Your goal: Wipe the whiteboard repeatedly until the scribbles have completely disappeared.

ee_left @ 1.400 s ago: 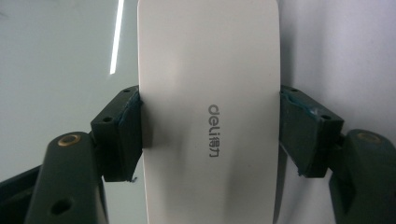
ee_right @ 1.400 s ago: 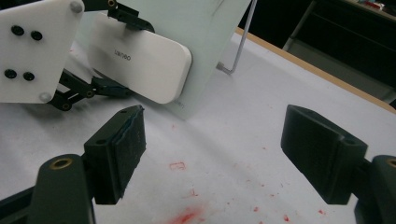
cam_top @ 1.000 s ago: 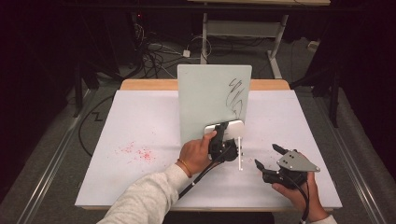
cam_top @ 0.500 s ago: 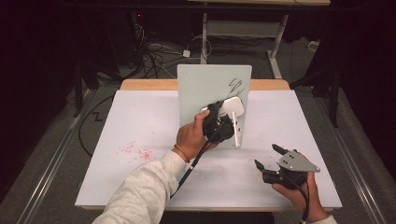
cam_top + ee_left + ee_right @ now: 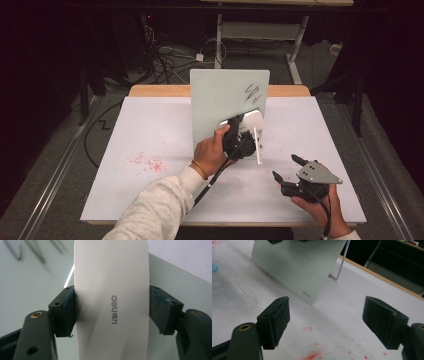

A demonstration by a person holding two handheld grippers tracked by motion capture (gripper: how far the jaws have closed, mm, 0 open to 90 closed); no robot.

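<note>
**Eraser climbs the board**

Jaws of the left gripper (image 5: 243,131) clamp a white rounded plastic eraser (image 5: 248,121), now higher on the pale green upright whiteboard (image 5: 220,95), nearing black scribbles (image 5: 254,92). Left gripper view: eraser (image 5: 111,300) pinched, flat against glass. Right gripper (image 5: 327,322) gapes empty, idle.

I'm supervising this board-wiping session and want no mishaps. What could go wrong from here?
The glass board stands propped only on a thin wire stand, so a hard push from the eraser in the left gripper might tip or slide it. The right gripper rests apart on the table, open, not steadying the board. Dark marks sit near the top edge, where leverage is probably greatest.
</note>
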